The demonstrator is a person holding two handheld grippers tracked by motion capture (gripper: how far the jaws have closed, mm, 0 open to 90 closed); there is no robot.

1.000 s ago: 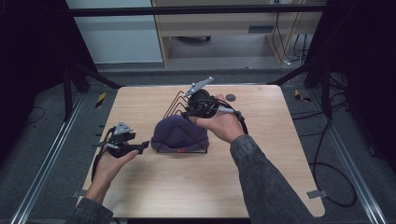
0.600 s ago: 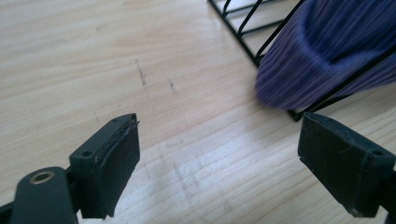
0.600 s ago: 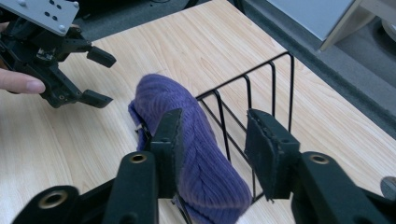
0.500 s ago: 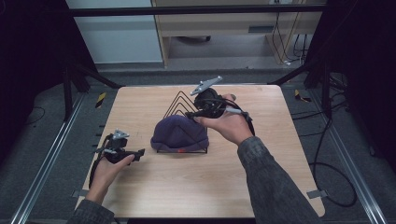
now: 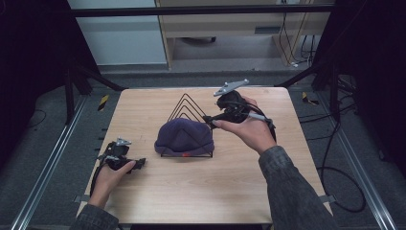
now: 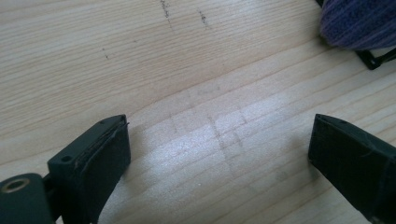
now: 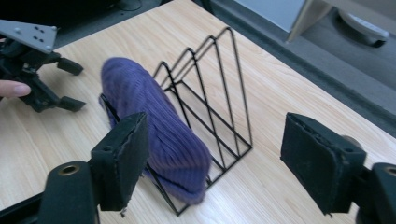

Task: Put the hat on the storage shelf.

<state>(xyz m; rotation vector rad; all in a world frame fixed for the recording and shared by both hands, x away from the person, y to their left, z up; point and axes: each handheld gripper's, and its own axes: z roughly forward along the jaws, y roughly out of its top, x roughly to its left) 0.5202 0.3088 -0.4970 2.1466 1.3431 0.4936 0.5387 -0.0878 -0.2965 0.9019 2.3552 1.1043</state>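
A purple knit beanie [image 5: 184, 135] is draped over the front wires of a black wire file rack [image 5: 187, 109] near the middle of the light wooden desk [image 5: 201, 191]. In the high view the hat covers the near end of the rack, whose bare triangular dividers rise behind it toward the far edge. The right gripper view shows the same hat [image 7: 159, 135] slumped across the near dividers of the rack [image 7: 219, 93], its lower edge reaching down to the rack's base frame.

The right claw [image 5: 210, 120] is held in the air just right of the rack, level with the hat's top, with the right hand [image 5: 246, 129] wrapped around its body and a grey three-cornered plate on top. Its jaws stand wide apart in the right gripper view, with nothing between them; the hat and rack lie beyond and below them.

The left claw [image 5: 139, 164] sits low over the near left part of the desk, well apart from the rack, gripped by the left hand [image 5: 112, 175]. In the left gripper view its jaws are spread wide over bare wood, and a corner of the hat [image 6: 359, 23] and a black rack foot show at the upper right. The right gripper view also catches this left claw [image 7: 70, 84] beyond the hat, jaws parted.
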